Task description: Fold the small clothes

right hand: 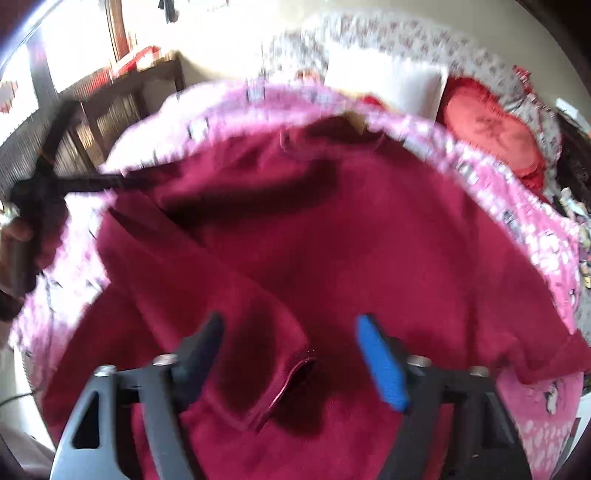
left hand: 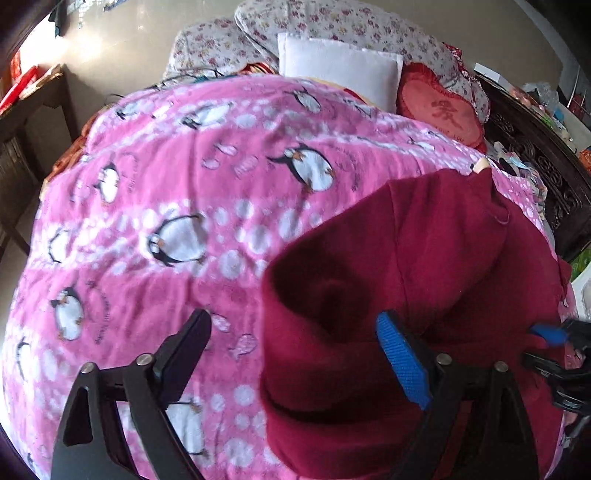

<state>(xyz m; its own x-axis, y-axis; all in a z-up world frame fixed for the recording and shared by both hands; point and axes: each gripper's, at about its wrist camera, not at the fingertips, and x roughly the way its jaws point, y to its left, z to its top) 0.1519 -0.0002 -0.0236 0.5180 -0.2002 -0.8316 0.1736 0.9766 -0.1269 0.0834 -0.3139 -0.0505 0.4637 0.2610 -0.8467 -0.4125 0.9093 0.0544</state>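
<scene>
A dark red garment (left hand: 424, 266) lies spread on a pink penguin blanket (left hand: 166, 206) on a bed. My left gripper (left hand: 295, 332) is open over the garment's left edge, one finger over the blanket, the blue-padded finger over the cloth. My right gripper (right hand: 291, 343) is open just above the red garment (right hand: 332, 236), near a hem or cuff edge (right hand: 295, 376). The right gripper also shows at the right edge of the left wrist view (left hand: 554, 343). The left gripper shows at the far left of the right wrist view (right hand: 55, 181), blurred.
A white pillow (left hand: 340, 66), a red heart cushion (left hand: 443, 107) and a floral quilt (left hand: 332, 22) lie at the head of the bed. A dark wooden table (left hand: 29, 122) stands at the left. A carved dark headboard or cabinet (left hand: 546, 173) stands at the right.
</scene>
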